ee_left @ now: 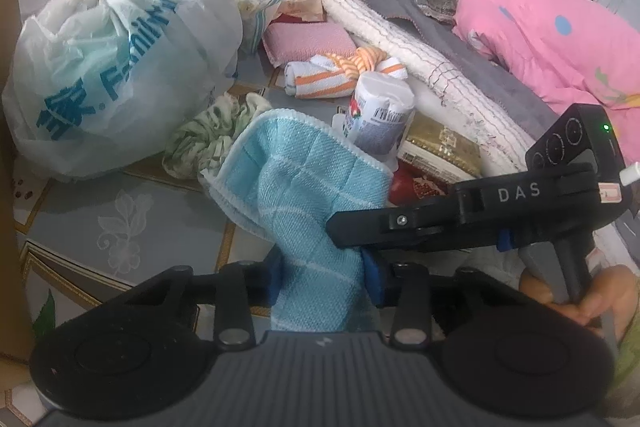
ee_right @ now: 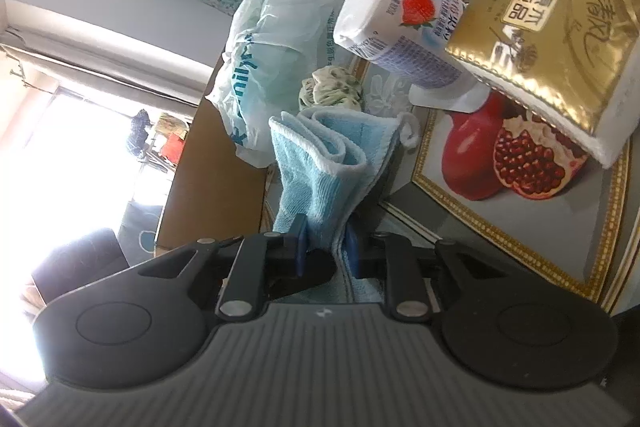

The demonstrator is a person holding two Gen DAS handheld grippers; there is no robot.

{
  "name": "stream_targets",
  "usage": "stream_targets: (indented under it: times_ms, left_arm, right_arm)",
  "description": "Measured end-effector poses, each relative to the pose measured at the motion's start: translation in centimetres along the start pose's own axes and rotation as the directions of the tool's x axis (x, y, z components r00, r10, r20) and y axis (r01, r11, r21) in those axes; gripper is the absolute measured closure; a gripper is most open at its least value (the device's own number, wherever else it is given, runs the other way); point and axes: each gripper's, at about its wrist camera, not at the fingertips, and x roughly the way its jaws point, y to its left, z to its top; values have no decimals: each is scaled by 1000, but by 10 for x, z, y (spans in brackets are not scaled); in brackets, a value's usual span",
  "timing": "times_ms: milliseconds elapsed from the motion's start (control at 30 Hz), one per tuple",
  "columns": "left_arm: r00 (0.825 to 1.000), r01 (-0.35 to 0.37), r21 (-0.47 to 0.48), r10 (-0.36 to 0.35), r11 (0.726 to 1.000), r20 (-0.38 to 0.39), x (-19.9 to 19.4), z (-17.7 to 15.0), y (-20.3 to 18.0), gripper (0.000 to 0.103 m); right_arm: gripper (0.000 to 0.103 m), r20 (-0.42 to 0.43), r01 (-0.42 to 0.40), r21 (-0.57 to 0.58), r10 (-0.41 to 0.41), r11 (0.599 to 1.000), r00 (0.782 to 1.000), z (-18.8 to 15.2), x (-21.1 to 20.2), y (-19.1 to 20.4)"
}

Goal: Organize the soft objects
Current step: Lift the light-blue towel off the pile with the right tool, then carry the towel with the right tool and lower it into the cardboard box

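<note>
A light blue cloth (ee_left: 304, 187) with white edging is held up above the table by both grippers. My left gripper (ee_left: 324, 279) is shut on its lower end. My right gripper (ee_right: 326, 247) is shut on the same blue cloth (ee_right: 320, 163), which folds and bunches ahead of its fingers. In the left wrist view the right gripper's black body (ee_left: 480, 215) reaches in from the right and meets the cloth. A crumpled green-and-white cloth (ee_left: 208, 135) lies on the table just behind, and also shows in the right wrist view (ee_right: 332, 91).
A big white plastic bag (ee_left: 120, 67) sits at the left. An orange-striped towel (ee_left: 340, 73), a pink pad (ee_left: 308, 41), a wrapped paper roll (ee_left: 380, 115) and a gold tissue pack (ee_left: 440, 147) lie behind. A white quilt (ee_left: 400, 39) and pink bedding (ee_left: 560, 39) fill the right.
</note>
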Motion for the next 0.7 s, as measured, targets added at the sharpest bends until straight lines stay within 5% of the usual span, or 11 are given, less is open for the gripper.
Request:
stream_targets:
  times_ms: [367,700]
  left_arm:
    - [989,-34,8,32,999,145,-69,4,-5,64]
    - [909,-230,-172,275,958,314,-178,-3,57,64]
  right_arm:
    - [84,4,-94,-95,94,991,996,6,-7,60]
    - [84,-231,-252,-304,186,919,955,29,98,185]
